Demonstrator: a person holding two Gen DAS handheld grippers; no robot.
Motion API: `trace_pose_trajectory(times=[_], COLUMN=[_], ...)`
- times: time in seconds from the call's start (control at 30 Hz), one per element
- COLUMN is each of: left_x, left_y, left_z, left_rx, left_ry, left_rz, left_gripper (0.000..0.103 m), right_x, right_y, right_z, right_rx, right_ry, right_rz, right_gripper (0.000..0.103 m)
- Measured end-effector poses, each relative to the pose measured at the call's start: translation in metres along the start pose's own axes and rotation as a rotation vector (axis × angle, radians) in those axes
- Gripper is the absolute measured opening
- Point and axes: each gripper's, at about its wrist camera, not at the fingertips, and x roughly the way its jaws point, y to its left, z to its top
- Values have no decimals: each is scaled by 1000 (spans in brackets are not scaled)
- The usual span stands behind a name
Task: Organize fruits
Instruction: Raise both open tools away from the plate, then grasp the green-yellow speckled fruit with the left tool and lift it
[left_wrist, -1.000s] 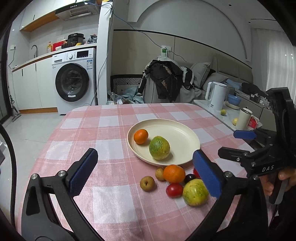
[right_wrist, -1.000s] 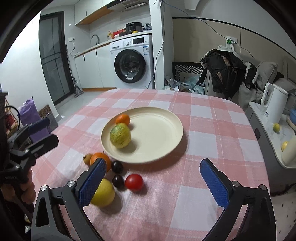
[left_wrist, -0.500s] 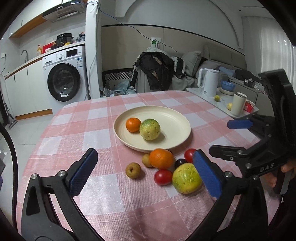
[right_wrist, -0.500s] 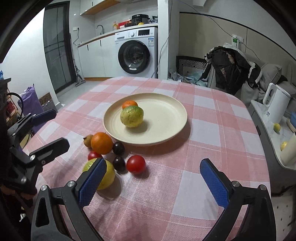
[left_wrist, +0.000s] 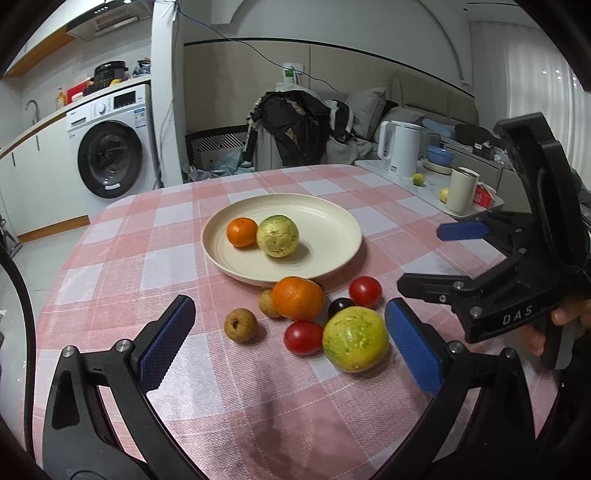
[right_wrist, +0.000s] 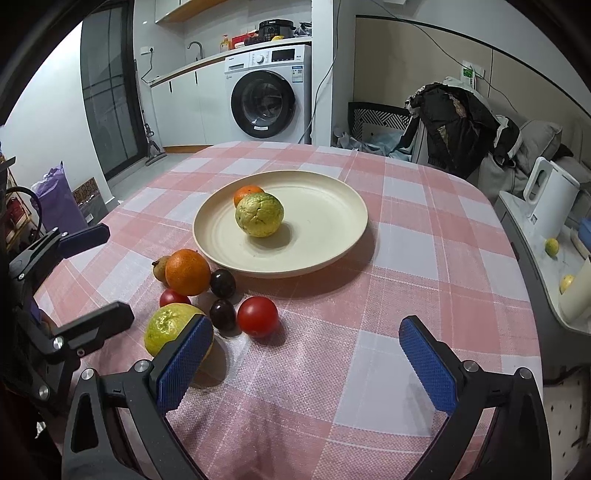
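A cream plate on the pink checked table holds a small orange and a green-yellow citrus. In front of it lie a big orange, two red tomatoes, dark plums, two brown fruits and a second green-yellow citrus. My left gripper is open, just short of the loose fruits. My right gripper is open and empty, its left pad beside that citrus.
A side counter to the right carries a white kettle, a cup, a blue bowl and two small lemons. A washing machine and a chair heaped with dark clothes stand beyond the table.
Both grippers have come lower and closer to the loose fruits, which now look larger in both views. No fruit has moved, and both grippers remain open.
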Motion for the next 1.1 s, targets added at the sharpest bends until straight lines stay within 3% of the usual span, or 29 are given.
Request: trace_pose_trajectory(times=[0.17, 0.37, 0.6, 0.7, 1.0, 1.1], left_x=[10, 15, 24, 26, 33, 36], left_y=[-6, -9, -22, -23, -26, -28], left_z=[-3, -7, -13, -14, -14, -14], left_rx=[29, 23, 65, 65, 65, 75], left_ry=[53, 91, 158, 174, 203, 216], left_rz=[-14, -86, -135, -153, -166, -172], left_gripper=[102, 102, 68, 63, 62, 53], right_x=[1, 3, 10, 12, 18, 20], right_y=[-3, -5, -2, -2, 1, 3], right_z=[-1, -1, -3, -3, -8, -11], right_rx=[2, 4, -5, -10, -32, -53], right_ry=[11, 24, 49, 60, 98, 119], right_rz=[-5, -7, -10, -11, -7, -14], right_gripper=[103, 103, 103, 103, 103, 103])
